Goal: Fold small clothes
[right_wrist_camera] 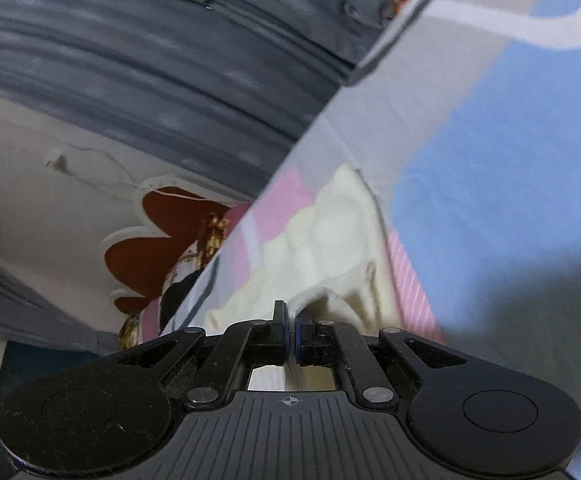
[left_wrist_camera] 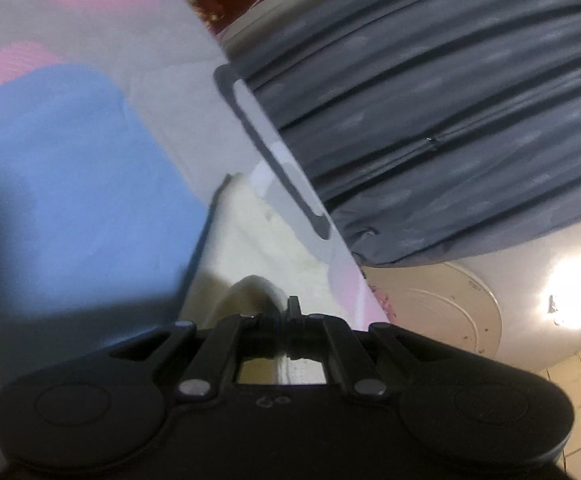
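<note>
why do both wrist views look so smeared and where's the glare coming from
Left wrist: motion blur softens the sheet and cream cloth; a lamp blows out at right; dark shadow lies lower left; the left gripper stays sharp. Right wrist: same blur on the cream cloth, shadow at lower right, fisheye bends the grey curtain; the right gripper is crisp.

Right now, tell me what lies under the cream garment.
The cream garment lies on a sheet with blue, pink and grey patches, visible around it. Both the right gripper and left gripper pinch its edge. What lies directly beneath is covered.
</note>
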{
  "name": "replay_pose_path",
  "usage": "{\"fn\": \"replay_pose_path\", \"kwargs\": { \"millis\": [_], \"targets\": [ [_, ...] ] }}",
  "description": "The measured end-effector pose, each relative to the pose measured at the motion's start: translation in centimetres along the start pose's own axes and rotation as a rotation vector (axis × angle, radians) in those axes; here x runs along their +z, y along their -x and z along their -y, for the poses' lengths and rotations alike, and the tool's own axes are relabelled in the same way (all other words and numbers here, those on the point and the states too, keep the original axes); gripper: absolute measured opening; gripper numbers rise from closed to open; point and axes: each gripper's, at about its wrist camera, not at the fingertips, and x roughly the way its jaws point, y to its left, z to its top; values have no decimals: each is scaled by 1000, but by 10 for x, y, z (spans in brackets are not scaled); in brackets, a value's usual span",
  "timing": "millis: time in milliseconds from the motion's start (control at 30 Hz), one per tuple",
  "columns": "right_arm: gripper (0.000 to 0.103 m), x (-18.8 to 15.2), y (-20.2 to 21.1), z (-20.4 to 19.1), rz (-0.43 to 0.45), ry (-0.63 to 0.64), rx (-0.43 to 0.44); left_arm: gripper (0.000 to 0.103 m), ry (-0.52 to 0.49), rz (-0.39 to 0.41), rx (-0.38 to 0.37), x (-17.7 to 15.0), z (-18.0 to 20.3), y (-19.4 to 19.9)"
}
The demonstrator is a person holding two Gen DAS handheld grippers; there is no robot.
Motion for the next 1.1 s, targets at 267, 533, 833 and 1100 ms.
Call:
{"fn": "replay_pose_path", "kwargs": {
  "millis": [267,533,833,1100],
  "targets": [
    [24,21,-16,19,51,-18,73,60,67,50,-133,11,-6,-32],
    [69,25,-6,-9,124,237,0,62,-271,57,-14,25,28,-40],
    [26,-16,-46,-52,-19,683,-279,48,-753,-53,248,1,67,-82],
    [2,-37,-38,-65,45,785,-274,3,-701,46,135,10,69,-66]
  ]
}}
